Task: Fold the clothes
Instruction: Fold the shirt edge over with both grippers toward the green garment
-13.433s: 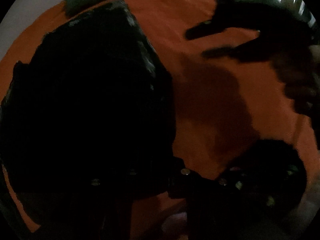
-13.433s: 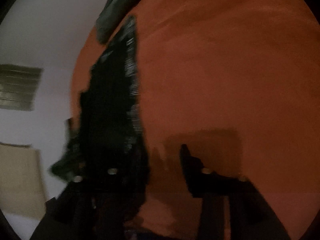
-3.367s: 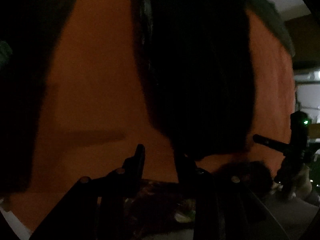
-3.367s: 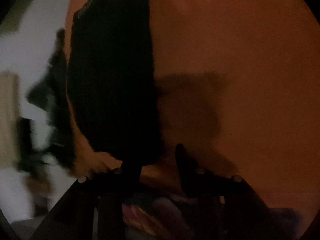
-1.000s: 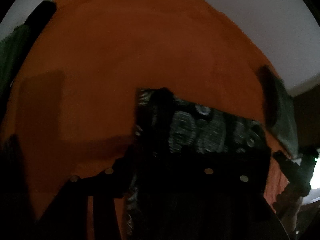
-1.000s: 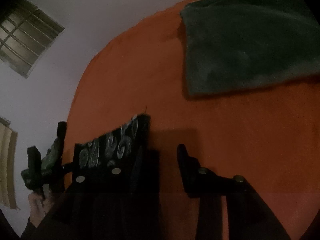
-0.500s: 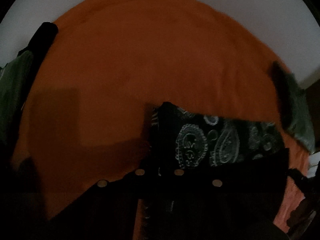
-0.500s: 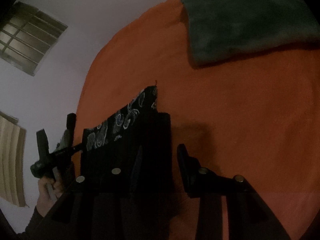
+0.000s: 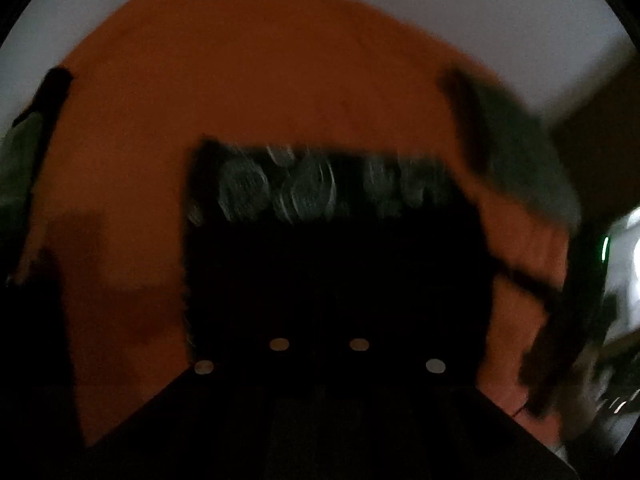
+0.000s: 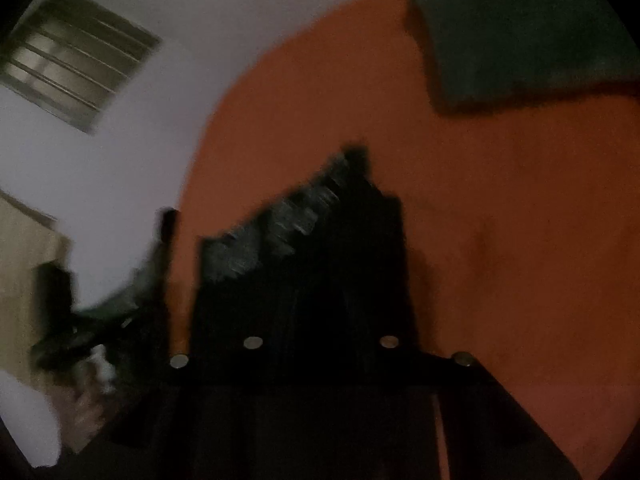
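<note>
A black garment (image 9: 280,196) with a pale paisley band lies folded on the orange bed cover (image 9: 240,72). In the left wrist view it fills the middle and hides my fingers. My left gripper (image 9: 320,292) is shut on its near edge. In the right wrist view the same garment (image 10: 280,220) rises from the cover and spreads over both fingers. My right gripper (image 10: 320,284) has the cloth between its jaws, and they are closing on it. The picture is dark and blurred, so the pads themselves do not show.
A folded grey-green cloth (image 10: 520,32) lies at the far right of the orange cover (image 10: 500,220), also visible in the left wrist view (image 9: 516,152). Another green item (image 9: 20,160) sits at the left edge. A hand (image 10: 80,404) holds the left gripper. White wall and a window (image 10: 72,60) lie beyond.
My left jaws closed on the garment's edge and carried it up and sideways. The right jaws narrowed, and the cloth now covers both right fingers.
</note>
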The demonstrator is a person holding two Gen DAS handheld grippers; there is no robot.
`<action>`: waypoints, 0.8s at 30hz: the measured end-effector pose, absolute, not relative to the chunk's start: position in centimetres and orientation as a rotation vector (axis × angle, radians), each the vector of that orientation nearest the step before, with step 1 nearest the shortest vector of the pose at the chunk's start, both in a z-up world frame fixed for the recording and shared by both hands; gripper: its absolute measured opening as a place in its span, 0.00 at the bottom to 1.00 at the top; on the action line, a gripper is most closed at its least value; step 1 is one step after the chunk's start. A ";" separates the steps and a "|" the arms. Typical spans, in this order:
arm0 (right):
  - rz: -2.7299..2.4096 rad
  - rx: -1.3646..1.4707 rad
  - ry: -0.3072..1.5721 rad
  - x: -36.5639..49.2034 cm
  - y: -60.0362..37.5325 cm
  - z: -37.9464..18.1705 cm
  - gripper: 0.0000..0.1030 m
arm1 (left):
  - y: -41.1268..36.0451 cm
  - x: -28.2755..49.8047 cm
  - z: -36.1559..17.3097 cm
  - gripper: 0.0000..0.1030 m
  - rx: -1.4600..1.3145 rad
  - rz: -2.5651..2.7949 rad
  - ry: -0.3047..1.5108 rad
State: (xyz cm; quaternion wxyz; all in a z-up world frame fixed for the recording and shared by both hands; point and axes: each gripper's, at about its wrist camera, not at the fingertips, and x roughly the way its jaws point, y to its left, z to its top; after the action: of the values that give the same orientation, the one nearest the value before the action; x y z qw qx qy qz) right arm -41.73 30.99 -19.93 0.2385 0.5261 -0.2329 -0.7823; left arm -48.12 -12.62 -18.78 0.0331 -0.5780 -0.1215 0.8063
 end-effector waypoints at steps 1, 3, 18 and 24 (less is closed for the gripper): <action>-2.147 1.465 -0.631 -42.1 31.0 -20.8 0.21 | -12.6 -48.1 -20.6 0.02 -1.860 2.479 -0.356; -2.154 1.512 -0.618 -42.9 30.9 -22.7 0.18 | -12.7 -48.2 -24.4 0.02 -2.025 2.466 -0.320; -2.075 1.483 -0.892 -34.5 36.6 -21.4 0.44 | 1.9 -54.6 -22.0 0.02 -1.827 2.000 -0.523; -2.024 1.451 -1.029 -36.6 35.2 -24.5 0.44 | 1.6 -58.3 -26.2 0.02 -1.832 2.046 -0.592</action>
State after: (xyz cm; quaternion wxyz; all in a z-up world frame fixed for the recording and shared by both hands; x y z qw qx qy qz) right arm -36.57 35.18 -24.51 0.2217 0.5250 -0.3722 -0.7326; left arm -58.27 1.65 -26.22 0.1653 -0.6433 -0.2078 0.7181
